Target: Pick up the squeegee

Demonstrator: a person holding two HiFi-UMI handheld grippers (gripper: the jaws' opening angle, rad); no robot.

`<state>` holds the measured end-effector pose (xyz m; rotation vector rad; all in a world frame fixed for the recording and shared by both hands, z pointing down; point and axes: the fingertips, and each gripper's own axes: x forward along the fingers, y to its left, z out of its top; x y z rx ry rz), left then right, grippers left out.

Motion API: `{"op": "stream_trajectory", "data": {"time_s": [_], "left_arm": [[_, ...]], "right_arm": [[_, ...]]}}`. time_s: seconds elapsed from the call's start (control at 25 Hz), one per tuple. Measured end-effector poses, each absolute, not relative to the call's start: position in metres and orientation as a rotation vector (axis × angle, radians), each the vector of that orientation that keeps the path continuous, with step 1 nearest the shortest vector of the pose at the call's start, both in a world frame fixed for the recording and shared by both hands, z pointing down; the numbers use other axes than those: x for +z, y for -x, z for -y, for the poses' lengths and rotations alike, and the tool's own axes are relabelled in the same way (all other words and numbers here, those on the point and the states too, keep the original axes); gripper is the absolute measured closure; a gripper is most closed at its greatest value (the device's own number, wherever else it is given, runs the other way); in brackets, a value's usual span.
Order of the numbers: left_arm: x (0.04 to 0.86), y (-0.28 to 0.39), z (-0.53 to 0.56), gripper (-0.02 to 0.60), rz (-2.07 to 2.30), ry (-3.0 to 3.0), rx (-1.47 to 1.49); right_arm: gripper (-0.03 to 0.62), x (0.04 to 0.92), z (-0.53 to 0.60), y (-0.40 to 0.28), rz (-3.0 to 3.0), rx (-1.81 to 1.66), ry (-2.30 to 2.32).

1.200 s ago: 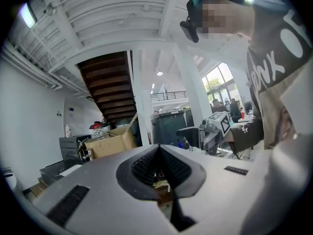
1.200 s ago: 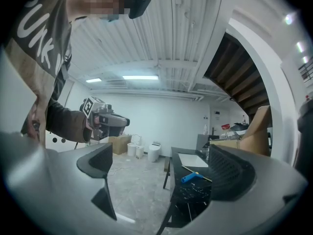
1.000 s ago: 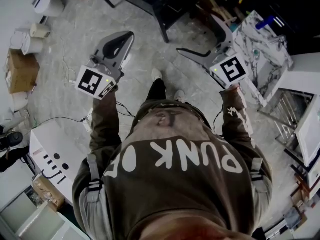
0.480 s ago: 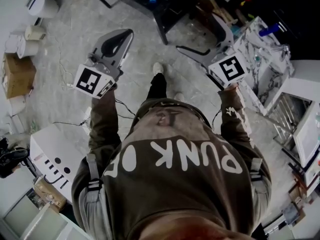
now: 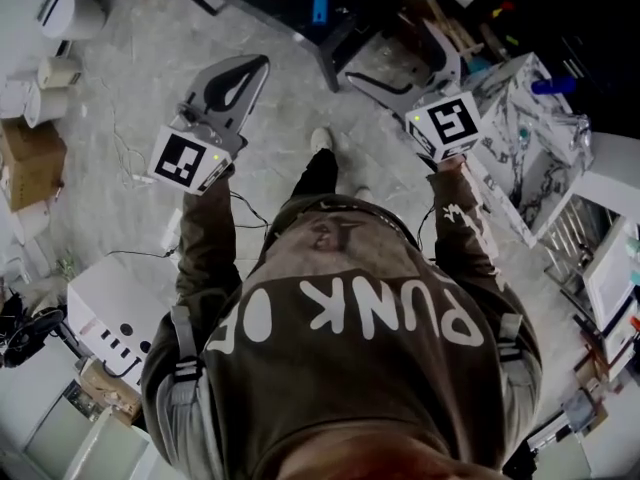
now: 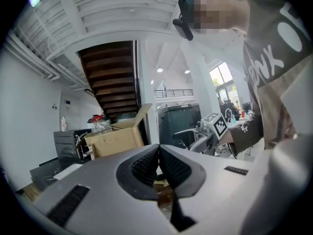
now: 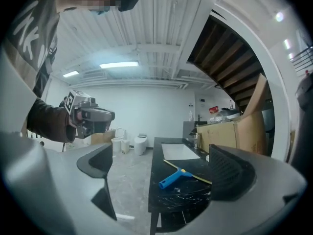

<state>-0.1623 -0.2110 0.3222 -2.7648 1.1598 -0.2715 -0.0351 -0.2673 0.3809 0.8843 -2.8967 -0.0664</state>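
Bright ceiling lights, strong fisheye warping, dark corners, mild blur.

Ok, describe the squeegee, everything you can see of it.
The squeegee has a bright blue, plastic-looking handle and a long thin blade with a yellowish edge. It lies flat on the black countertop, near its front end, with the handle angled toward the edge. Only the countertop touches it. The right hand-held gripper is open and apart from it, framing it between its jaws in the right gripper view.

One end of the squeegee point(image 7: 176, 176) blade is hidden behind the right claw point(image 7: 164, 169).
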Motion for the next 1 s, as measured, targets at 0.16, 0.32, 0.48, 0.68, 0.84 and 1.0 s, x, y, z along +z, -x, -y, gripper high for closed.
{"op": "stream_trajectory", "data": {"time_s": [0.16,0.32,0.48,0.68,0.84,1.0], "left_arm": [[0.331,0.175,0.234,0.578,-1.148,2.801,-0.270],[0.344,0.183,0.253,0.578,-1.133,2.850,-0.276],[0.350,0.194,0.270,0.578,-1.124,2.873,-0.269],[0.359,0.202,0.288,0.578,-1.118,2.899,-0.266],[0.364,0.209,0.297,0.578,-1.117,2.915,-0.269],[0.368,0.215,0.304,0.578,-1.121,2.928,-0.272]], "right_arm": [[-0.001,0.394,0.304,0.062,2.870,-0.011,-0.933],[0.000,0.414,0.340,0.081,2.823,0.048,-0.986],[-0.001,0.439,0.378,0.100,2.762,0.126,-1.048],[-0.001,0.474,0.417,0.121,2.677,0.223,-1.109],[-0.001,0.507,0.440,0.136,2.587,0.267,-1.127],[0.000,0.534,0.460,0.147,2.510,0.338,-1.161]]}}
